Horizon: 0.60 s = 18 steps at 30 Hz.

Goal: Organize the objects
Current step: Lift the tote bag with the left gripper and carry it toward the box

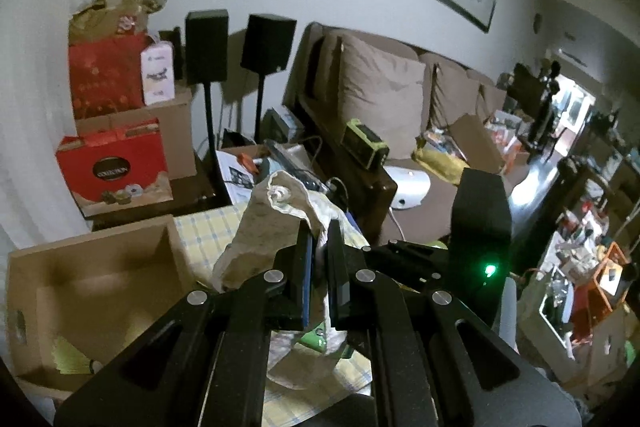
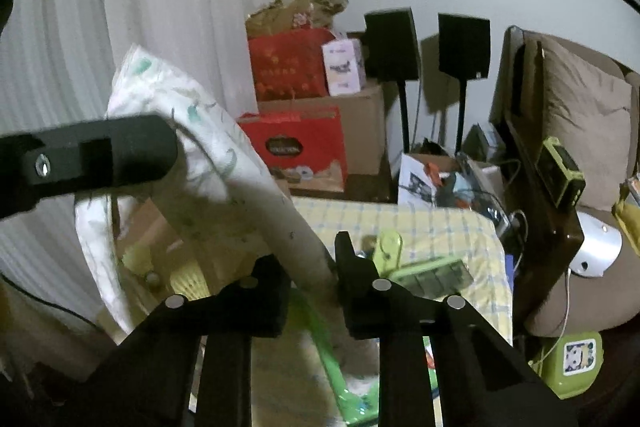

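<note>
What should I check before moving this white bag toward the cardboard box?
1. Left gripper shut on the white plastic bag: ok, the fingers pinch a fold.
2. Right gripper shut on the same bag: ok, the bag runs between its fingers.
3. Bag off the checked tablecloth: cannot tell, its lower end is hidden behind the grippers.
4. Open cardboard box has room: ok, only some yellow items lie at its bottom.
5. Green clip on the cloth free of the bag: cannot tell, it lies close behind the right gripper.
</note>
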Each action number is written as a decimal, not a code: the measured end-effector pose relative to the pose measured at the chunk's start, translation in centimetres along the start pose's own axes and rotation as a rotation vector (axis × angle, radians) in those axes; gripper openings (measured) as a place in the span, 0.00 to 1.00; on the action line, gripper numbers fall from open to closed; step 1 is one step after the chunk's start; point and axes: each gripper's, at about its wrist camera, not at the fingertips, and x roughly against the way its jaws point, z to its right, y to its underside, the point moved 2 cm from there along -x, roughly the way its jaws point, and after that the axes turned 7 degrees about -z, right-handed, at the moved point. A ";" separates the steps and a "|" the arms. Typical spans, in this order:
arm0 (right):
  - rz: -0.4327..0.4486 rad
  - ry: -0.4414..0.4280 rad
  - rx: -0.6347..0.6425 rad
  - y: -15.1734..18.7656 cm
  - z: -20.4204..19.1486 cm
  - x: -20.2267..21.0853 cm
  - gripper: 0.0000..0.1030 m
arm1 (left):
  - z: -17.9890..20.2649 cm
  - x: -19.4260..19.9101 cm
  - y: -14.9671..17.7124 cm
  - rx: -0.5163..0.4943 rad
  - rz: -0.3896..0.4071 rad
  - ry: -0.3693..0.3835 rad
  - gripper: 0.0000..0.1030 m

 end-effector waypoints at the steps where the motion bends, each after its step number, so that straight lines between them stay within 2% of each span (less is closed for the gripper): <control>1: 0.008 -0.003 0.002 -0.4 -0.4 0.2 0.19 | -0.3 0.6 0.0 0.004 0.008 -0.002 0.06; 9: 0.022 -0.034 0.014 -3.3 -3.9 0.9 0.18 | -3.7 4.3 0.2 0.049 0.053 -0.051 0.06; 18: 0.001 -0.100 0.030 -5.2 -8.4 -1.3 0.18 | -9.4 6.6 2.0 0.121 0.057 -0.116 0.06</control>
